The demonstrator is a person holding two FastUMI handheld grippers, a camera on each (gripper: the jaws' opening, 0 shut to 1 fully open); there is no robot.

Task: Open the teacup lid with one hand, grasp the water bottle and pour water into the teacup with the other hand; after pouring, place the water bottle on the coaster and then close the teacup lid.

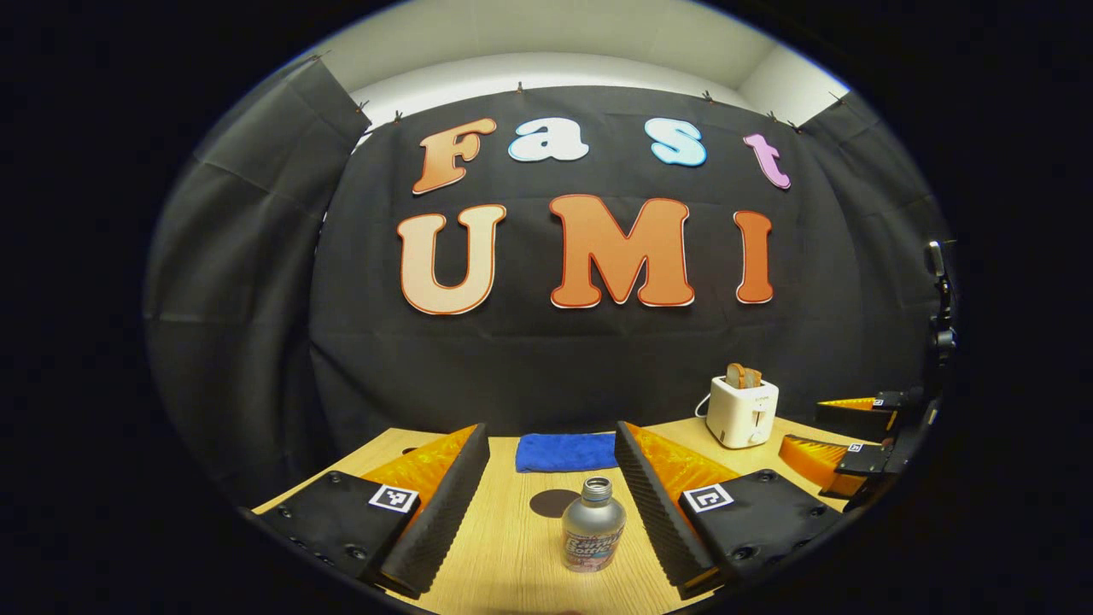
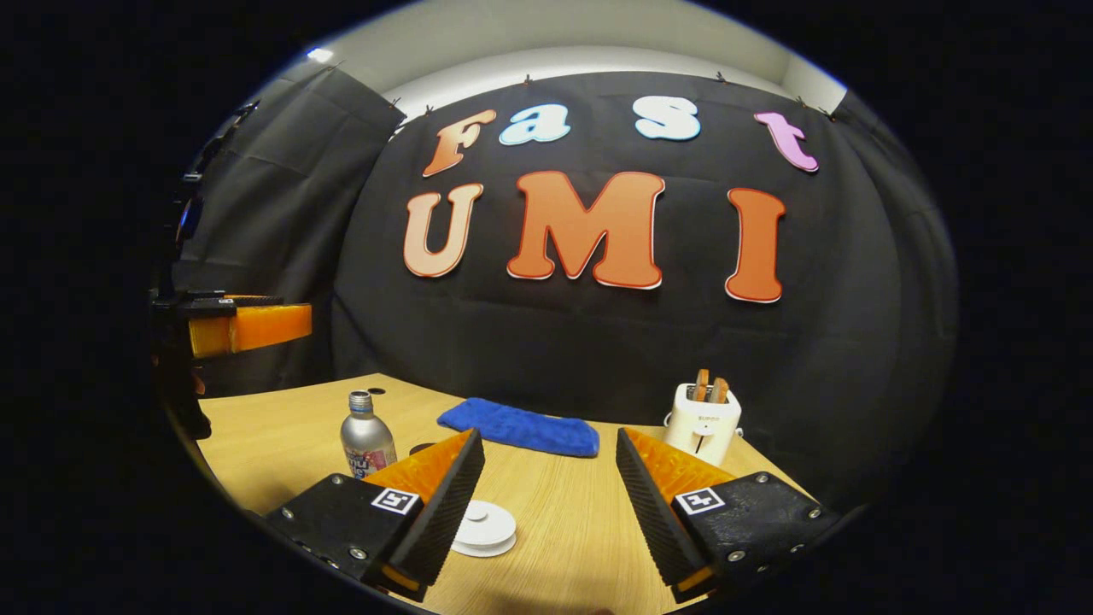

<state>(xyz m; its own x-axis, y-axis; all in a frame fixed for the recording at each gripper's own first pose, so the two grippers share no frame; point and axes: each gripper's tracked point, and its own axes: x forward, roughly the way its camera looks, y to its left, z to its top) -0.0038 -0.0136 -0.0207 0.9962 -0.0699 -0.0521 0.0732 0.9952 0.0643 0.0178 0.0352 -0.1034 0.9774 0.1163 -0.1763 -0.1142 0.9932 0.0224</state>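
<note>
Lining up the left gripper (image 1: 552,478) with the water bottle (image 1: 593,526), which stands on the table (image 1: 504,555) between its wide-open, empty fingers. Go straight in (mid-body grip, not the neck). Right gripper (image 2: 551,483), also wide open and empty, hangs near the teacup lid (image 2: 483,528).

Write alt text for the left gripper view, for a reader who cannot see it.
The left gripper is open, its fingers flanking a silver water bottle standing upright on the wooden table without touching it. Behind the bottle lie a dark round coaster and a folded blue cloth; a white toaster and the other gripper are at right.
</note>
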